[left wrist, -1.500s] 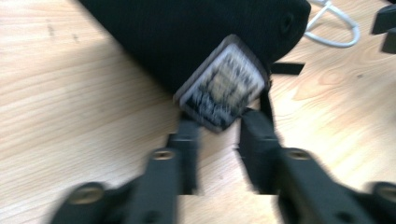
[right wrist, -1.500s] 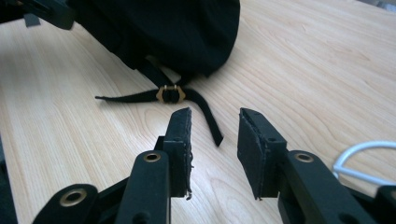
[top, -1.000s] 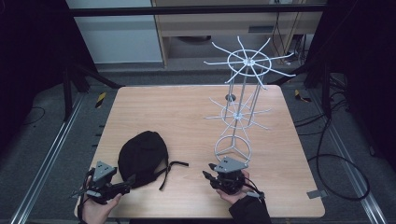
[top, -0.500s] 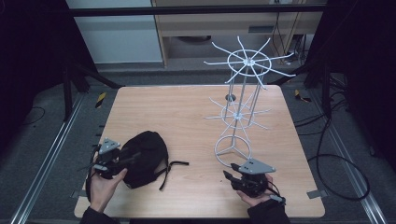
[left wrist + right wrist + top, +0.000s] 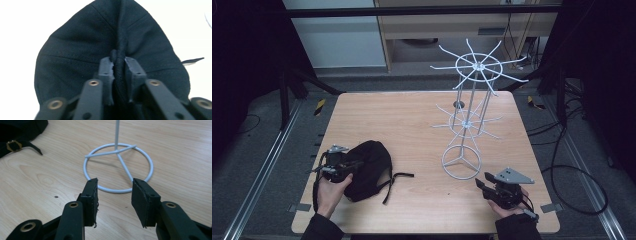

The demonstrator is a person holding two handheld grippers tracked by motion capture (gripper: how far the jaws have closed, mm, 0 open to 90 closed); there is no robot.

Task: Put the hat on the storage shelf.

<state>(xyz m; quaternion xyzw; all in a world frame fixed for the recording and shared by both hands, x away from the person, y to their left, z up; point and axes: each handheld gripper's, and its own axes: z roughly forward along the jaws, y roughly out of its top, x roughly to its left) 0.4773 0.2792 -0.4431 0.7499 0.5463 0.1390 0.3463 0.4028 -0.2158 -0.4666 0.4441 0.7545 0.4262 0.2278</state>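
While the left gripper [image 5: 343, 165] has just been closing, its fingers [image 5: 106, 72] now pinch a raised fold of the black cap [image 5: 369, 167], which lies on the near left part of the worktop [image 5: 412, 125], its strap with a brass buckle [image 5: 13, 145] trailing toward the right. In the left gripper view the seam ridge of the cap [image 5: 120, 45] runs straight between the two pads, so the fabric is caught on both sides, with the crown spreading away beyond the fingertips. To do this pick-up well, I would judge that the grip should stay firm on that ridge and the cap be lifted slowly, since soft cloth can slip out of a thin pinch and the loose strap may drag across the wood. The right gripper [image 5: 499, 189] sits at the near right, just near of the white wire stand [image 5: 464, 125]; its fingers [image 5: 91, 197] have been easing apart and hold nothing, with the stand's round base ring [image 5: 117, 167] lying beyond the tips, untouched. If the cap is meant for one of the stand's spokes, the free gripper looks well placed to steady the base, and it should keep clear of the ring until then.
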